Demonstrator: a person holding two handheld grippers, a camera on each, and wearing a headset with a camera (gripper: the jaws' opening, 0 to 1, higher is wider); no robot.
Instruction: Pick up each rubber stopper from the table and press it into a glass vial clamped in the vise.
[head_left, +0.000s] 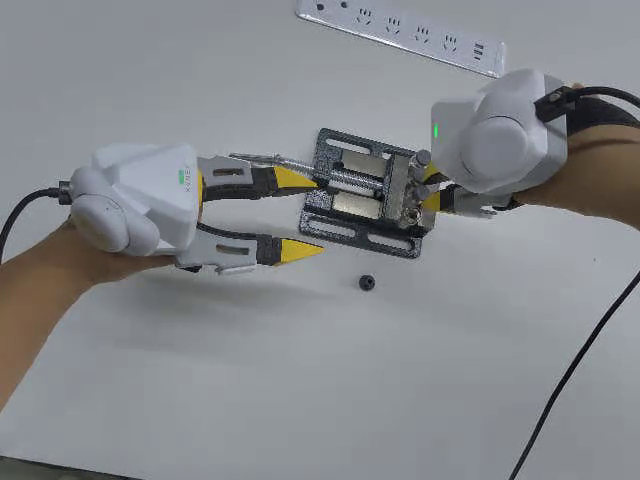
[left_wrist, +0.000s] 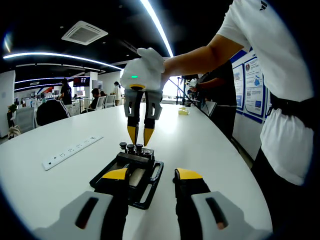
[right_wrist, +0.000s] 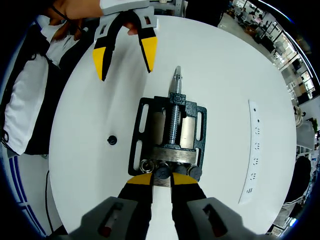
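While the right gripper (head_left: 431, 188) is hovering over the vise (head_left: 335, 232) in the head view, the left gripper (head_left: 318, 215) is hanging wide open, empty, and one rubber stopper (head_left: 367, 283) is lying loose on the table (head_left: 200, 400). Left gripper view: right jaws are standing barely parted above the glass vials (left_wrist: 131, 148), their hold I cannot tell; pressing straight down is looking safest. Right gripper view: two vials are sitting plugged, one seemingly open-mouthed.

An open-plan office, with desk chairs (left_wrist: 50, 111) and wall posters (left_wrist: 254, 80).
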